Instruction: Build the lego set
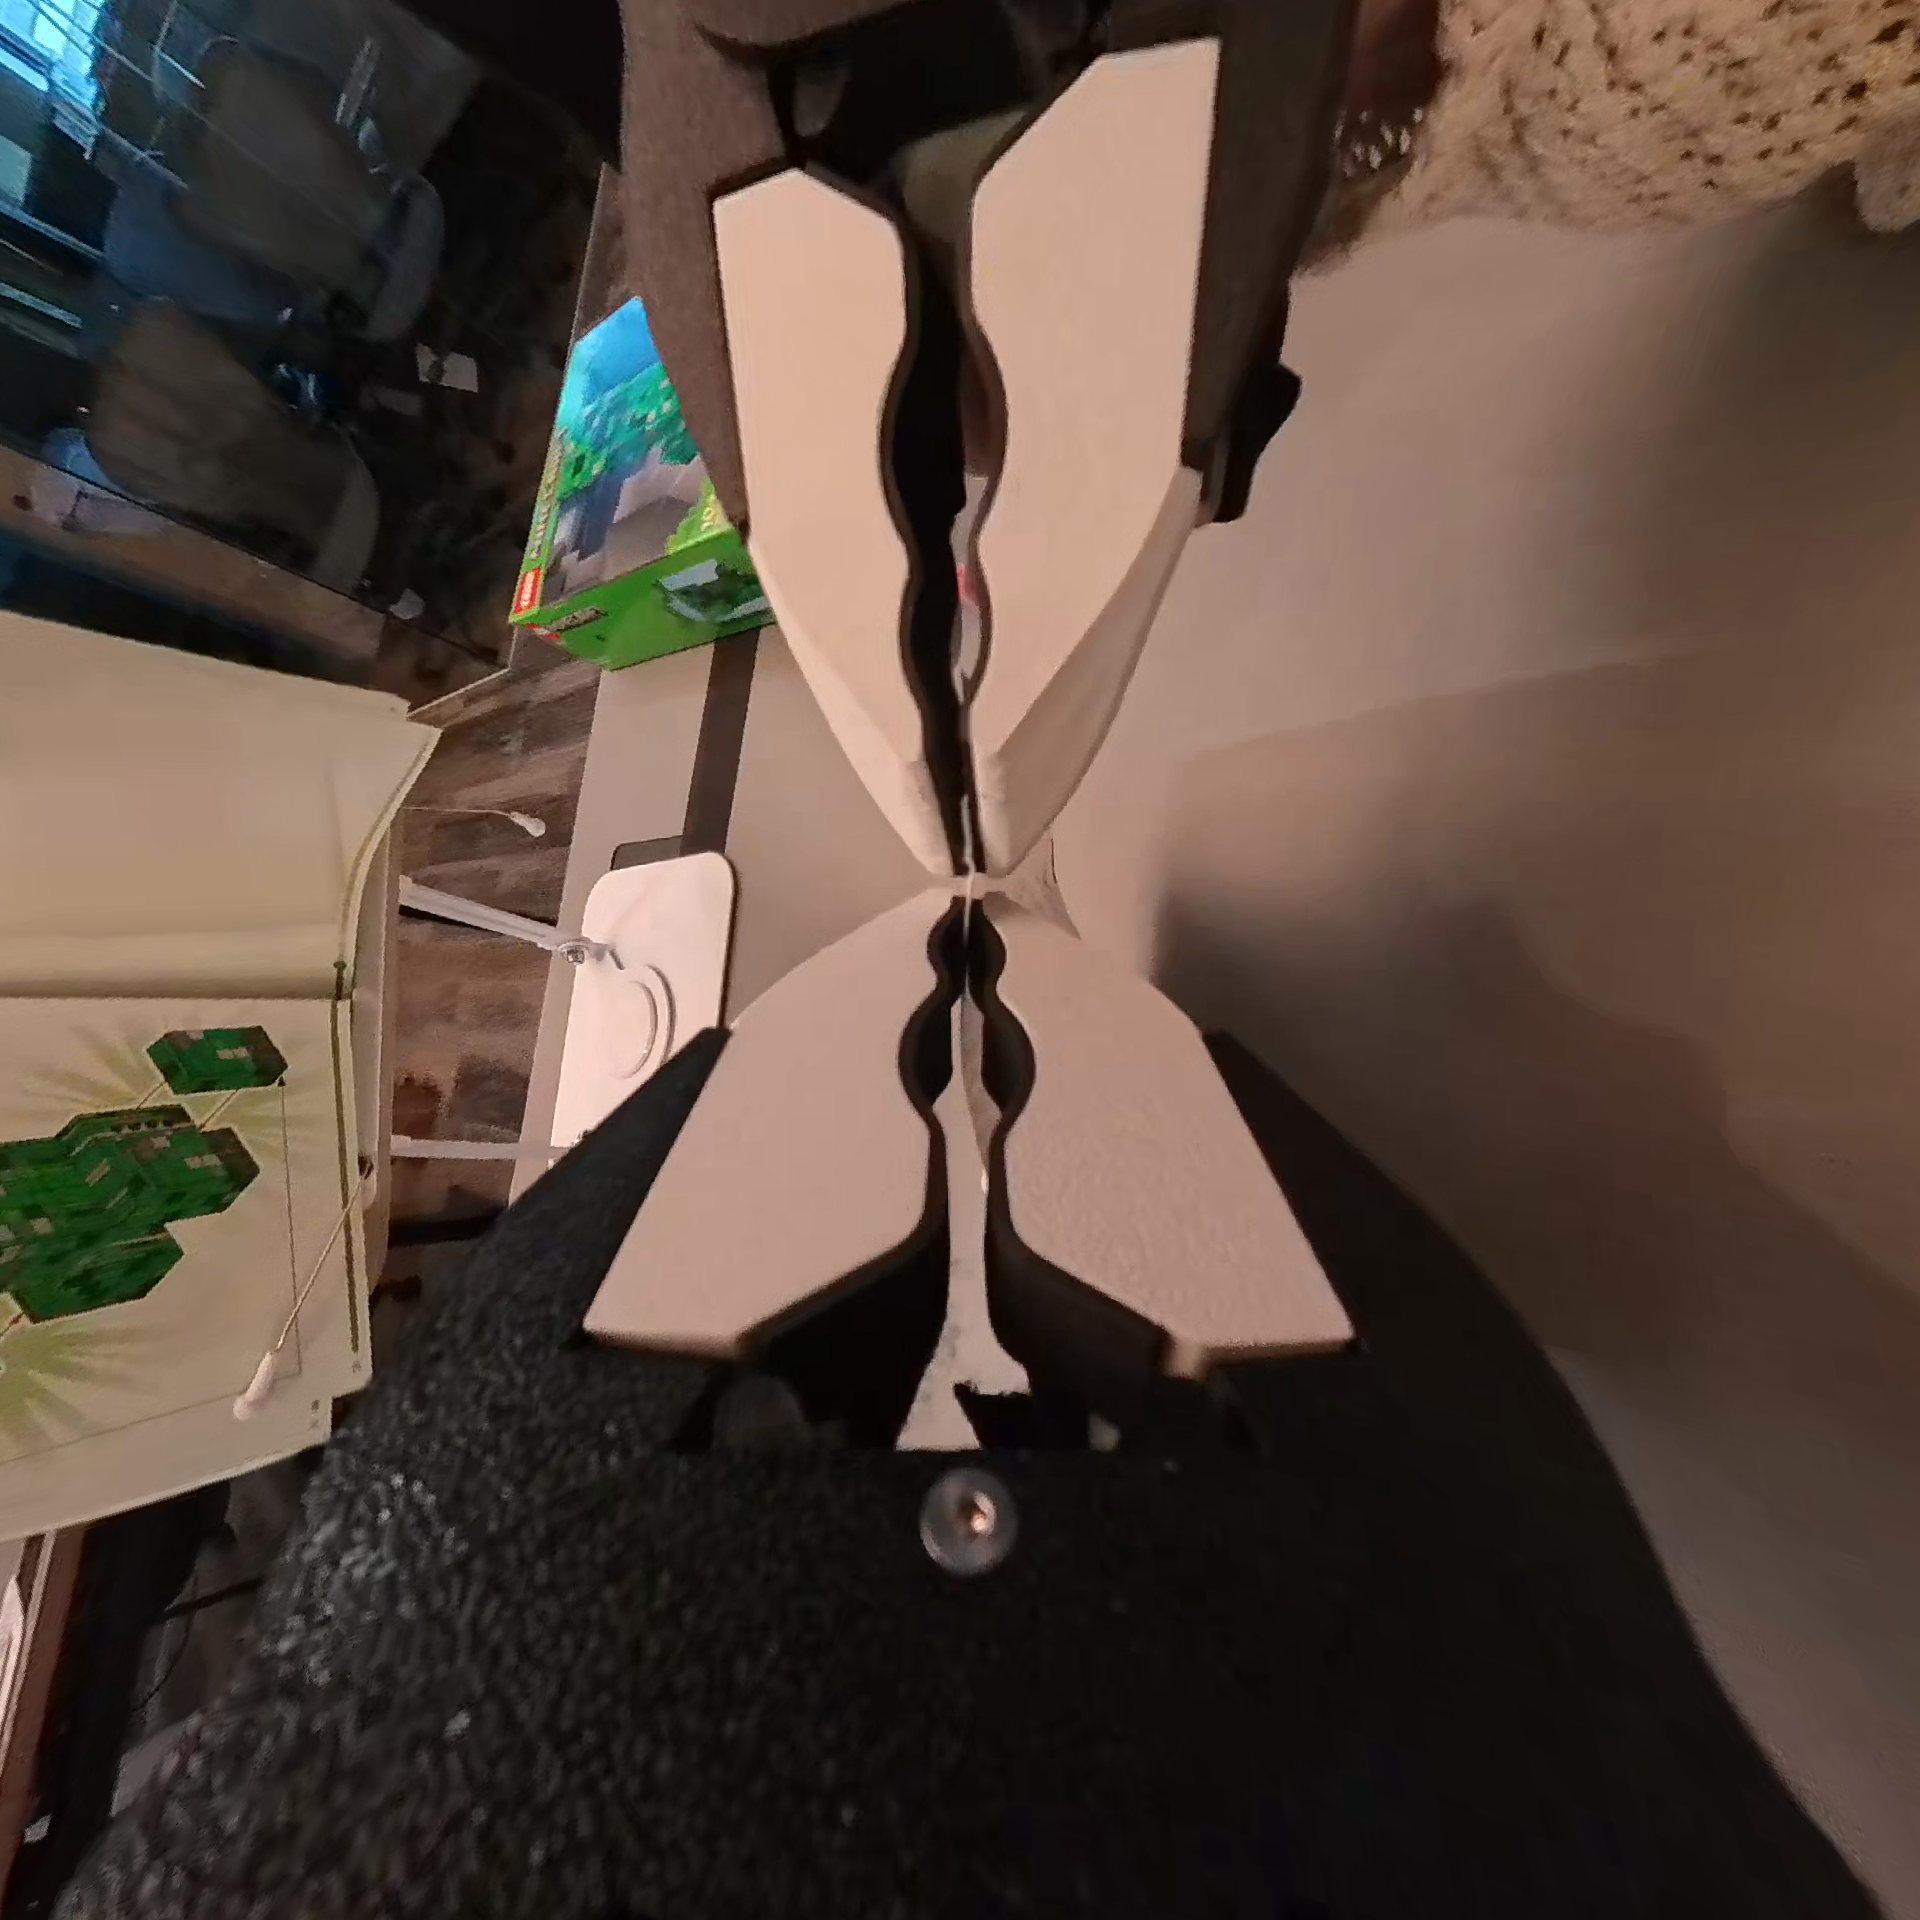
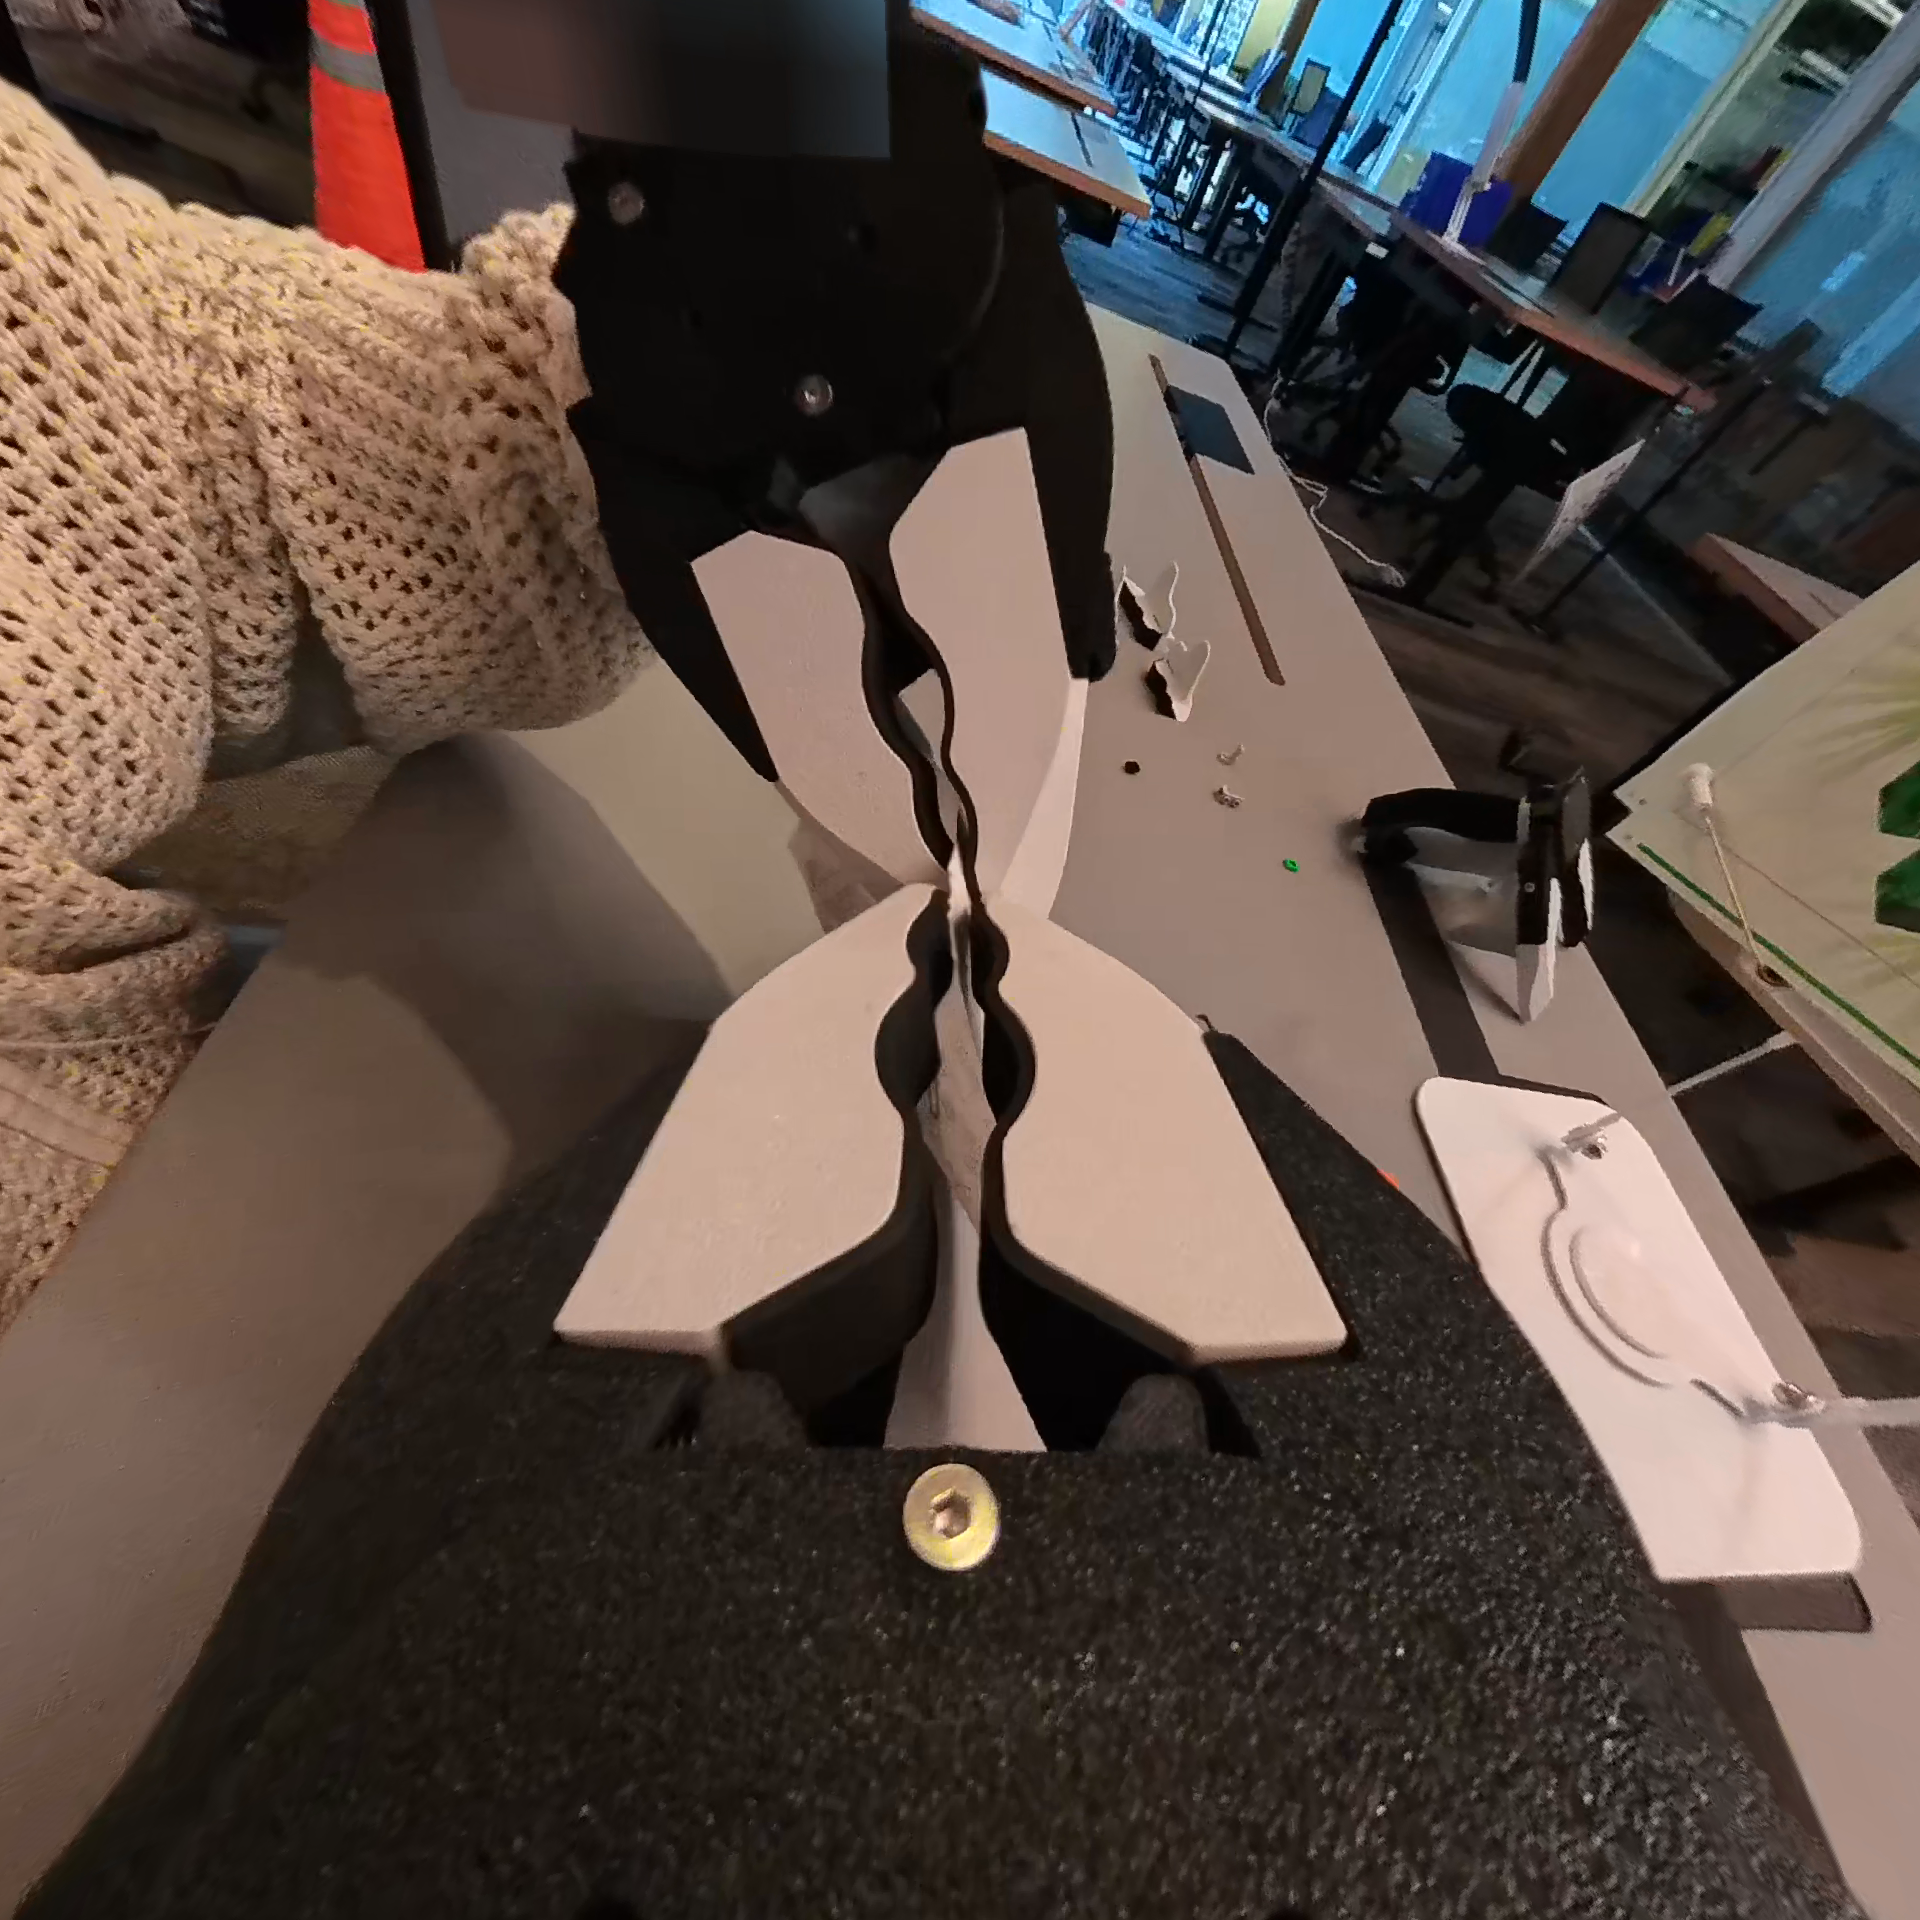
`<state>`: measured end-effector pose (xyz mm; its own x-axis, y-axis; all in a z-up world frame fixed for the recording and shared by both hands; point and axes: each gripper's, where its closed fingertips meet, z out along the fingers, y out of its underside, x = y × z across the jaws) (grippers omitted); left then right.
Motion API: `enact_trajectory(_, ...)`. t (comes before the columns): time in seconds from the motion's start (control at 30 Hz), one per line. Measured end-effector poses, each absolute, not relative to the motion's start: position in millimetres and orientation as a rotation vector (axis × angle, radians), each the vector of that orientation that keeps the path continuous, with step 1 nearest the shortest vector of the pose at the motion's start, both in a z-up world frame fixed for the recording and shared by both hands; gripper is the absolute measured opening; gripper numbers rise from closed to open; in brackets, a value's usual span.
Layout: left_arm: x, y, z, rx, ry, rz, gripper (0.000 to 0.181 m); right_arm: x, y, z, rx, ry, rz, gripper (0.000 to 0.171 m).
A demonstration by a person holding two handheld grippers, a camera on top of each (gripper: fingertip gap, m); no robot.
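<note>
My left gripper and my right gripper meet tip to tip above the grey table. Both are shut on the same thin white paper packet, which I see edge-on between the jaws. It also shows in the left wrist view as a crumpled flap at the tips. The right gripper comes in from the top of the left wrist view. The left gripper comes in from the top of the right wrist view. The packet's contents are hidden.
A green lego box lies on the table's far end. An instruction booklet stands beside a white plate. Torn white paper scraps, tiny loose pieces and a spare black-and-white gripper part lie on the table. A knitted sleeve is at left. Left and right tips are no more than a few centimetres apart.
</note>
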<state>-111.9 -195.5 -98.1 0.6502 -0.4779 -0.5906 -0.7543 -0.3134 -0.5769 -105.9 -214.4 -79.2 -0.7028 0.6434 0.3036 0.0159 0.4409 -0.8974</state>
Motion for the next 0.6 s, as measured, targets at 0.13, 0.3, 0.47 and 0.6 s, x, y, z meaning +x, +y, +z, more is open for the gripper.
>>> enact_trajectory(0.13,-106.5,-192.9,-100.5,-1.93,1.031,0.463,0.0,-100.8,-211.2,-81.2,-0.625,-2.063,1.351,0.0)
enact_trajectory(0.3,-109.7,-187.5,-100.6,-1.727,1.108,0.843,0.0,-100.5,-209.8,-87.1,-0.906,-1.937,1.739,0.0)
enact_trajectory(0.47,-110.7,-186.0,-108.9,-1.577,1.131,1.09,0.0,-100.2,-209.2,-100.1,-1.061,-1.791,1.896,0.0)
enact_trajectory(0.6,-107.8,-185.2,-111.8,-1.501,1.143,1.174,0.0,-97.2,-208.8,-103.8,-1.136,-1.704,2.02,0.0)
